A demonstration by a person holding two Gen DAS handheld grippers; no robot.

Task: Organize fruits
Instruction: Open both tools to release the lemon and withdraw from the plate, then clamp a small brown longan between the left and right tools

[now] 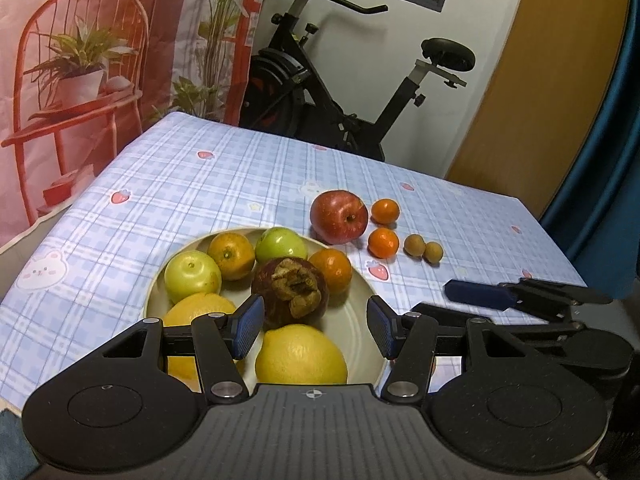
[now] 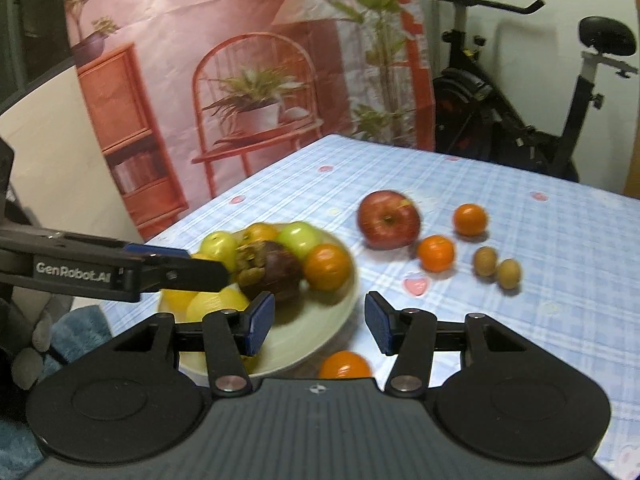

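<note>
Left wrist view: left hand-held gripper (image 1: pixel 316 326) spread, empty, hovering over crowded cream ceramic plate (image 1: pixel 360 292); nudge risks rolling yellow lemon (image 1: pixel 300 354) off.

Right wrist view: right hand-held gripper (image 2: pixel 320 322) spread, empty; loose orange tangerine (image 2: pixel 345 365) just below fingers, beside plate rim, might roll if bumped.

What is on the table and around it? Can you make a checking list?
Surface: table under blue checked cloth.
Job's things: plate with mangosteen, lemons, green apples, oranges; red apple, two tangerines, two small brown fruits on the cloth; one orange beside the plate.
Clutter: nothing seen.
Tongs: left tongs and right tongs open, empty.
Cables: nothing seen.
Surroundings: exercise bike, printed backdrop.
</note>
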